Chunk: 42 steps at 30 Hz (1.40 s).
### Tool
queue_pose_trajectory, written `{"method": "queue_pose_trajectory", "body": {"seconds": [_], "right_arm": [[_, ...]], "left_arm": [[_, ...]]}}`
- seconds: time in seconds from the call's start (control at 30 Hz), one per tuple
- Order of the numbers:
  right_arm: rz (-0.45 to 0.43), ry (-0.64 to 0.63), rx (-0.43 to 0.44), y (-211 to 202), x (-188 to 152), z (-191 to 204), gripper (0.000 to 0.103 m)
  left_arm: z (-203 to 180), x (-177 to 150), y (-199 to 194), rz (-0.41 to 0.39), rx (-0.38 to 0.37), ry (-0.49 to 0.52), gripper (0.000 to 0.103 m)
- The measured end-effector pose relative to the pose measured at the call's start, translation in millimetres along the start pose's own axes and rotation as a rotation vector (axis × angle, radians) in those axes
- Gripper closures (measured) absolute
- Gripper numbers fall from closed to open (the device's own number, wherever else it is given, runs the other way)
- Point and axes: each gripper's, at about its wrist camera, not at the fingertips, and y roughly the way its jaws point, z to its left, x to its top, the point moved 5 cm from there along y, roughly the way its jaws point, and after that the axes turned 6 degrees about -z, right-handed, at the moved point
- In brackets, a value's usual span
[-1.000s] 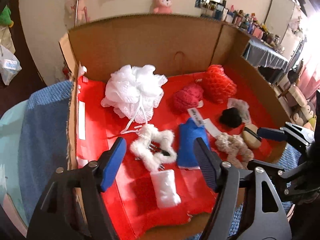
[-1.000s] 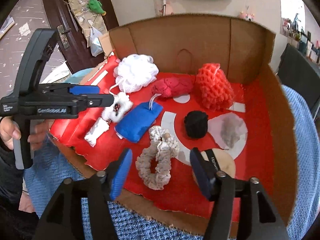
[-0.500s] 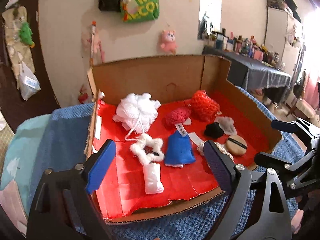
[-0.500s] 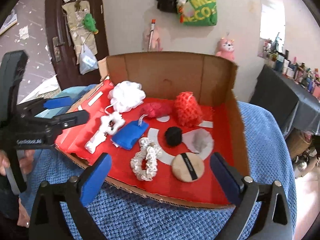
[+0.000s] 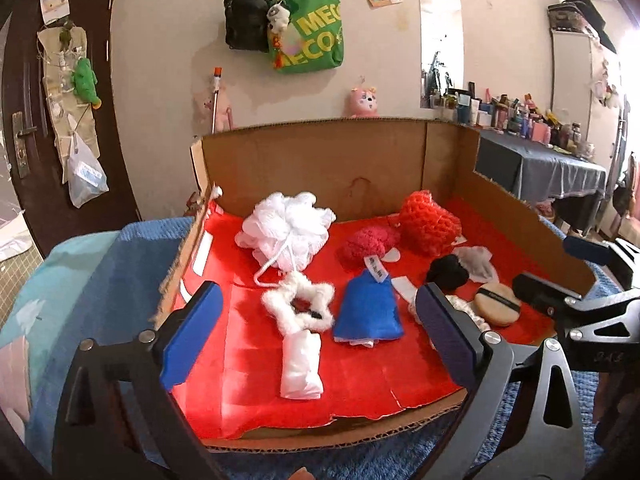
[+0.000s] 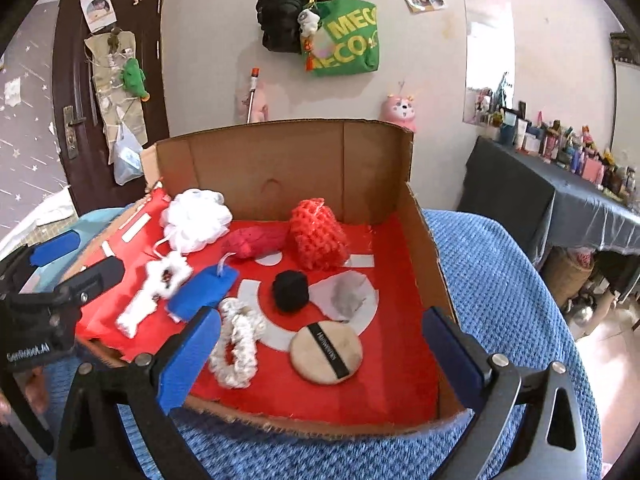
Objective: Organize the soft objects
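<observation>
A cardboard box [image 5: 332, 164] [image 6: 280, 160] with a red floor holds several soft things: a white bath pouf [image 5: 288, 230] [image 6: 198, 220], a red mesh sponge [image 5: 428, 224] [image 6: 318, 236], a blue pouch [image 5: 368, 312] [image 6: 204, 290], a white fluffy scrunchie [image 5: 298, 308], a white roll [image 5: 301, 364], a cream scrunchie [image 6: 236, 344], a black ball [image 6: 290, 290] and a round powder puff [image 6: 326, 352]. My left gripper [image 5: 320, 340] is open and empty, held back above the box's near edge. My right gripper [image 6: 320, 356] is open and empty, also above the near edge.
The box rests on a blue knitted cover [image 6: 500, 280]. A dark red fuzzy piece [image 5: 366, 242] and a grey cloth [image 6: 348, 296] also lie inside. A dark-covered side table with bottles [image 6: 560, 184] stands at right, a door [image 6: 112, 80] at left.
Both grippers have drawn back and up from the box floor, so the whole box now shows. Both jaws have opened wider. The objects have not moved.
</observation>
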Motion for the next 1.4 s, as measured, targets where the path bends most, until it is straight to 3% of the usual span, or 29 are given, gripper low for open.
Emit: {"method": "queue_pose_trajectory", "body": {"seconds": [0.23, 1.4], "right_arm": [[-0.041, -0.015, -0.025, 6.9, -1.4, -1.0, 0.000], [-0.003, -0.028, -0.051, 23.2, -14.0, 0.5, 0.000]], "left_arm": [[-0.7, -15.2, 12.7, 0.003, 0.003, -0.004, 0.004], [2.1, -25.7, 26.4, 0.043, 0.008, -0.008, 0.004]]}}
